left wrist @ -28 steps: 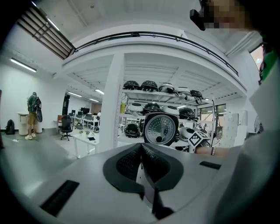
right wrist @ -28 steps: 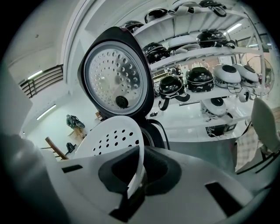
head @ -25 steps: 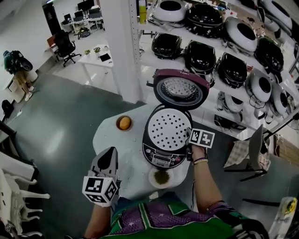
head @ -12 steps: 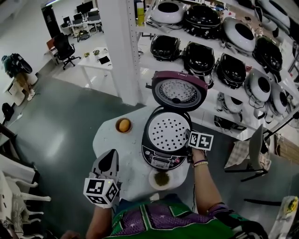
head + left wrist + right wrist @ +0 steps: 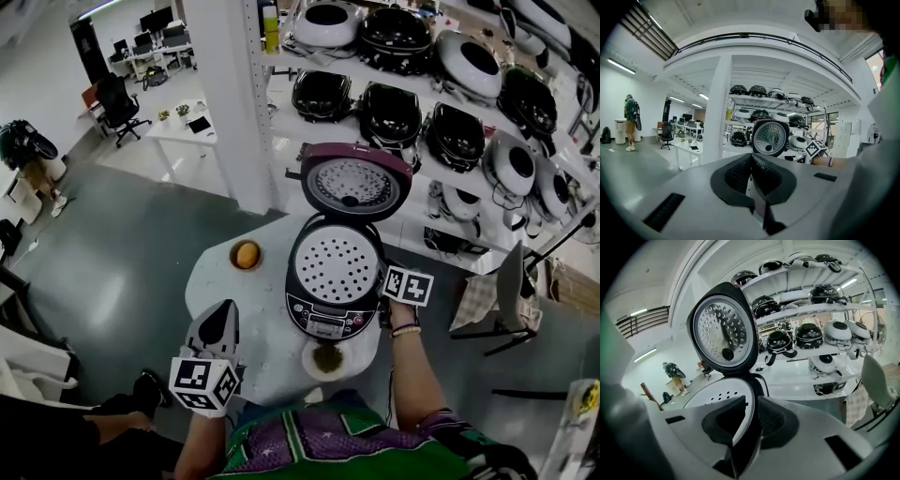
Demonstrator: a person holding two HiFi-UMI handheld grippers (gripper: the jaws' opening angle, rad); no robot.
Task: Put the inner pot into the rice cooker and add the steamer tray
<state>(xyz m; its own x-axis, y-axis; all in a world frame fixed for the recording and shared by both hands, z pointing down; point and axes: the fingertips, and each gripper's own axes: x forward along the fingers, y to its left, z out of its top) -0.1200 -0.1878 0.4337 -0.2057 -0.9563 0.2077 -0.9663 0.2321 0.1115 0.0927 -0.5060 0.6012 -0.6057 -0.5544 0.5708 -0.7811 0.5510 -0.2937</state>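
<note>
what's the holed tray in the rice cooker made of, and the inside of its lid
The tray: pale, even, matt surface with punched round holes and a thin rim; probably plastic, though painted or brushed metal is possible. Inside of the lid: silvery, dimpled plate that catches light, so likely bare metal, aluminium or steel; which one I cannot tell.

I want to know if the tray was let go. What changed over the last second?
The right gripper jaws have just been opening, easing off the steamer tray rim, which is still between them; the gripper itself barely shifted. A bystander's leg has come in at the lower left. The tray stayed seated in the rice cooker, the lid stayed up, and the left gripper stayed shut and empty.
</note>
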